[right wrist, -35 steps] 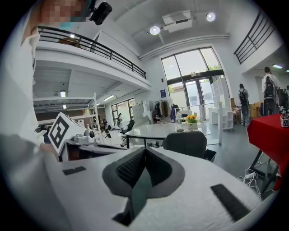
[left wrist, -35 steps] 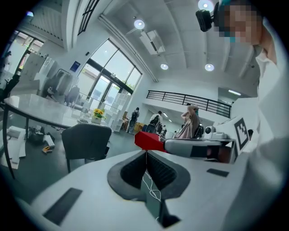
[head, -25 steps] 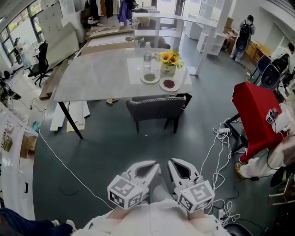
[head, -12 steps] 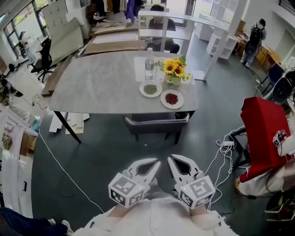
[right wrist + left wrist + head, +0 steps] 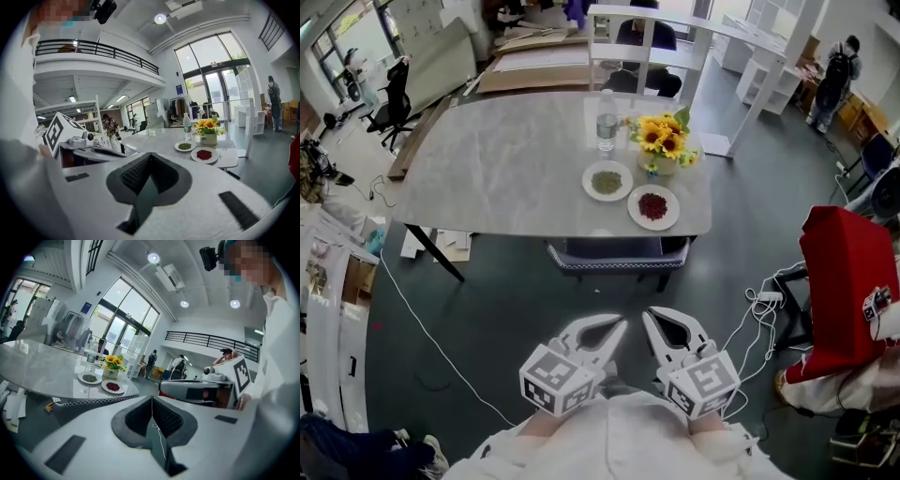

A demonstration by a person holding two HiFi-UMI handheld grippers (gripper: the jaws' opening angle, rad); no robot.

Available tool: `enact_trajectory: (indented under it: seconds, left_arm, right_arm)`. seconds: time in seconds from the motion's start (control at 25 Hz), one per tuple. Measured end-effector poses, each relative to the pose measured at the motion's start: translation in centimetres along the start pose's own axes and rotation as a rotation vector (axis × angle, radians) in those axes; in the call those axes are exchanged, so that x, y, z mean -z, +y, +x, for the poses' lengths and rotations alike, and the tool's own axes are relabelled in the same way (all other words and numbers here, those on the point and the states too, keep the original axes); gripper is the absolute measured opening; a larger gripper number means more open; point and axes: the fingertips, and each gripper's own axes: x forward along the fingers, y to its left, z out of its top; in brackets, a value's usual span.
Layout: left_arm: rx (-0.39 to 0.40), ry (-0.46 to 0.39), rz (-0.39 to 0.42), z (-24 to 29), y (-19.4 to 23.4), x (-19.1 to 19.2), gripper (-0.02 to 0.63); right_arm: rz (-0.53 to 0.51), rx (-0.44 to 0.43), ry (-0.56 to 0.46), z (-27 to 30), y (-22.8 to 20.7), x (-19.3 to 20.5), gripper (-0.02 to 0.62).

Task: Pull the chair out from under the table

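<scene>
The pale grey stone-topped table (image 5: 487, 178) has drawn nearer, with the dark grey padded chair (image 5: 614, 256) tucked under its near edge. The left gripper (image 5: 617, 326) and right gripper (image 5: 649, 317), both closed and empty, are still short of the chair, so the approach looks unfinished.

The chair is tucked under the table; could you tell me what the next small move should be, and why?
Probably bring the left gripper and right gripper forward to the chair: both are shut, empty and well short of its backrest at the table edge.
</scene>
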Motion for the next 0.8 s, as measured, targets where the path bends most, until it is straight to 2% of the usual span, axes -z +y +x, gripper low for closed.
enact_trajectory:
  seconds: [0.32, 0.52, 0.64, 0.8]
  left_arm:
    - [-0.015, 0.049, 0.021, 0.7, 1.9, 0.1, 0.015]
    - [-0.001, 0.06, 0.037, 1.0, 3.1, -1.3, 0.015]
    - [-0.026, 0.058, 0.05, 0.9, 4.2, -2.5, 0.015]
    - [-0.031, 0.063, 0.084, 1.4, 5.3, -3.3, 0.015]
  right_arm:
    - [0.029, 0.015, 0.014, 1.7, -1.6, 0.3, 0.002]
    - [0.034, 0.043, 0.0, 2.4, -2.4, -0.9, 0.002]
    - [0.025, 0.057, -0.006, 2.6, -2.7, -1.7, 0.002]
    - [0.014, 0.003, 0.016, 3.5, -2.5, -1.6, 0.003]
